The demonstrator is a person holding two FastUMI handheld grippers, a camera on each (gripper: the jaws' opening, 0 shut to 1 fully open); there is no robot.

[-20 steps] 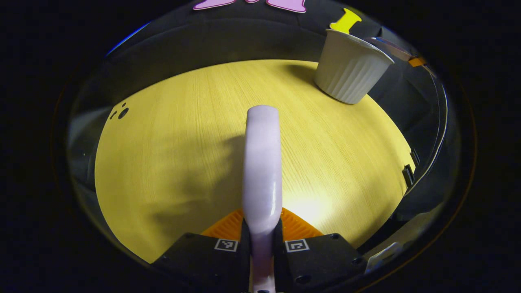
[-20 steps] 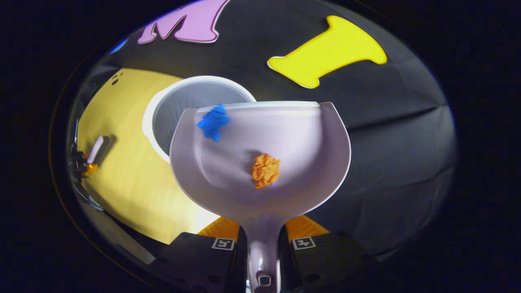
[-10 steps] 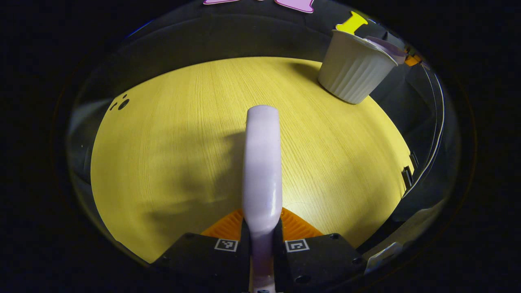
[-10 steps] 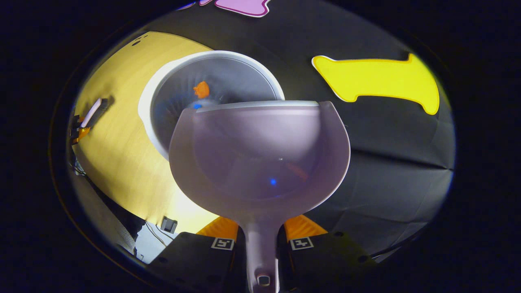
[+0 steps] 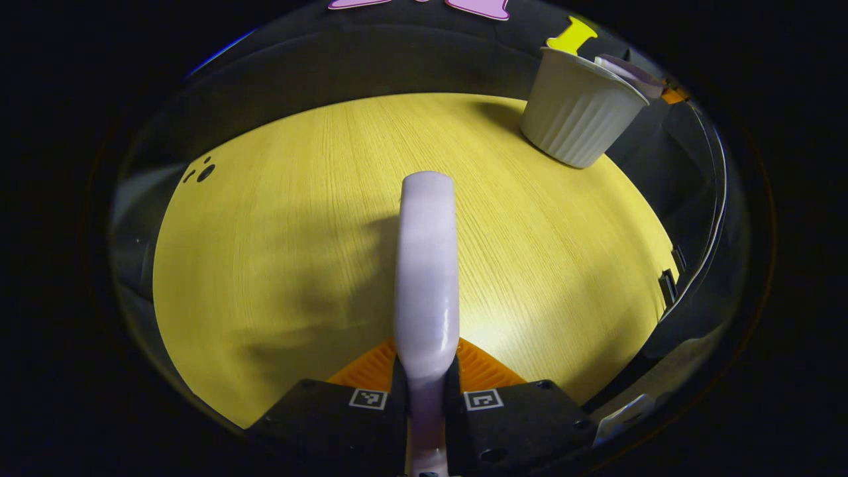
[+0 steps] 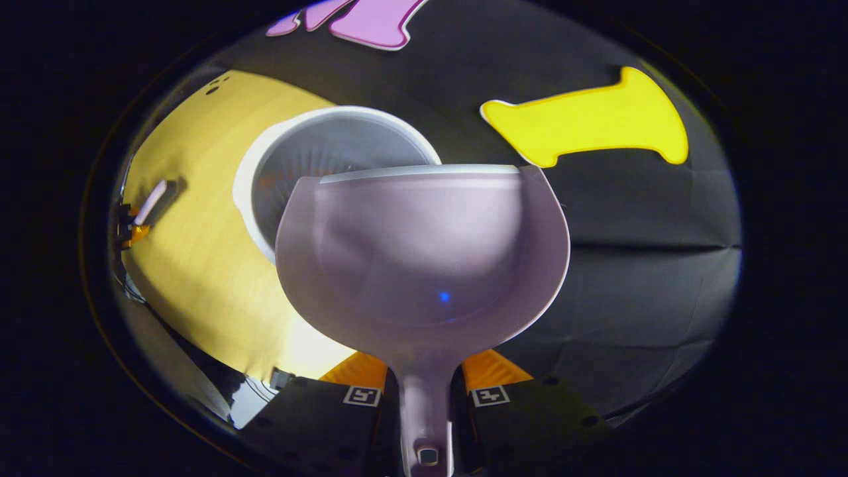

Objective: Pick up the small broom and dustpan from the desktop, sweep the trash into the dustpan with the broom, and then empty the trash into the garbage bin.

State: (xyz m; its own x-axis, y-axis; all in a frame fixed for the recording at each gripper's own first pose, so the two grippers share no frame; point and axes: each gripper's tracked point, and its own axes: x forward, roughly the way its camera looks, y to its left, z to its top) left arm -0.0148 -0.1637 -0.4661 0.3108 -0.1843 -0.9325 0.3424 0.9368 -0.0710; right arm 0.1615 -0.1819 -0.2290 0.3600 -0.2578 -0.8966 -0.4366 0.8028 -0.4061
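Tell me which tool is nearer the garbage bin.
Right. The right tool holds the dustpan at the garbage bin; the left tool, gripping the broom, sits across the desktop from it.

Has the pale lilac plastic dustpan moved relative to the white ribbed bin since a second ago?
Yes. The pale lilac plastic dustpan swung left over the white ribbed bin, covering more of its mouth.

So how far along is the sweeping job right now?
Nearly finished. The dustpan has no trash in it and is held with its lip over the garbage bin, the right hand-held gripper shut on its handle. The left hand-held gripper grips the broom above the desktop. Probably only putting both tools down remains.
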